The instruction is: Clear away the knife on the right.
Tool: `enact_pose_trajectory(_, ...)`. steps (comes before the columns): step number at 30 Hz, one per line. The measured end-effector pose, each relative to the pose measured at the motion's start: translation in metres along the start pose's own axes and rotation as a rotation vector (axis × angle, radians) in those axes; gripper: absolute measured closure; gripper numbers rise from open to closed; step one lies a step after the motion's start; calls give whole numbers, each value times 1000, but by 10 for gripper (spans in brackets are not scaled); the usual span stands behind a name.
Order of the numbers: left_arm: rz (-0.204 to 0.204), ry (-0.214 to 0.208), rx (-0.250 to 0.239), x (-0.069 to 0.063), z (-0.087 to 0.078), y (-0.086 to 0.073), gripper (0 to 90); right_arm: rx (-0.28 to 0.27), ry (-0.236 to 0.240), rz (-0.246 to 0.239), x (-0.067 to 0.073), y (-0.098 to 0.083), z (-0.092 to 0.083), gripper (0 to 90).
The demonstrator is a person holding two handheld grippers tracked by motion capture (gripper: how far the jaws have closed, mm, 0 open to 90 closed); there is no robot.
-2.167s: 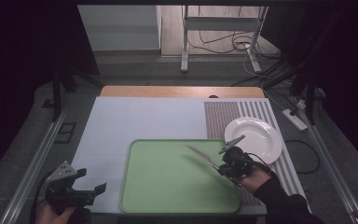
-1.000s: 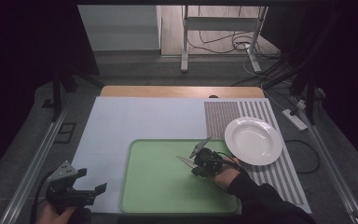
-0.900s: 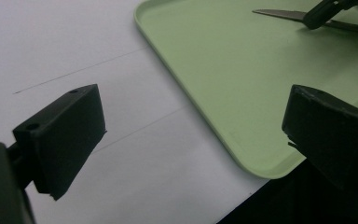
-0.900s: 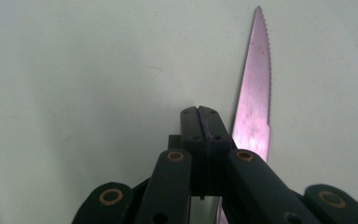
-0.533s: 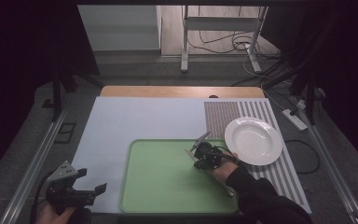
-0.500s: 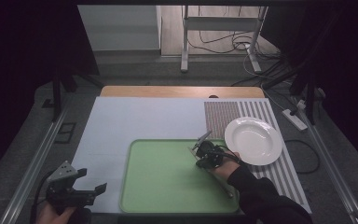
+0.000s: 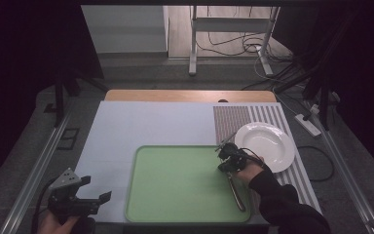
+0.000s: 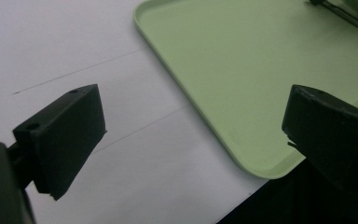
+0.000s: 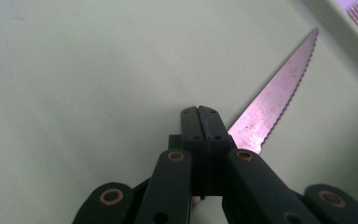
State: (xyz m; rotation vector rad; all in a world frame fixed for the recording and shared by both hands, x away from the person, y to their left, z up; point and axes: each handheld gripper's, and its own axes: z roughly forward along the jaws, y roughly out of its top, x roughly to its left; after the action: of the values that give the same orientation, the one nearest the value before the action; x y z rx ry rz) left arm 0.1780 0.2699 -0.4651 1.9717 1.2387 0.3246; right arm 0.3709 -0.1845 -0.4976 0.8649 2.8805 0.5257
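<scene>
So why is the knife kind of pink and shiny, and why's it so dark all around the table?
In the right gripper view the knife blade catches a purplish glare, with its near end soft and blurred. In the high view the light falls on the table while the room around it stays in shadow. In the left gripper view the green tray looks evenly lit.

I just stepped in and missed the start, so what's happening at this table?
A person works with a handheld gripper in each hand. The right gripper is shut on a serrated knife, holding it over the right part of the green tray, close to the white plate on the striped mat. The left gripper waits open off the tray's near left corner, holding nothing.
</scene>
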Motion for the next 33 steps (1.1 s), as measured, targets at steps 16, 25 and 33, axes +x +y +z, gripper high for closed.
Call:
enact_pose_trajectory(16,4,1,-1,0,0,0,56,-2,14,44,-9,-18,-8,900)
enact_pose_trajectory(25,0,1,-1,0,0,0,56,2,21,63,-11,-26,-11,900)
enact_pose_trajectory(33,0,1,-1,0,0,0,56,-14,25,55,-10,-23,-14,844)
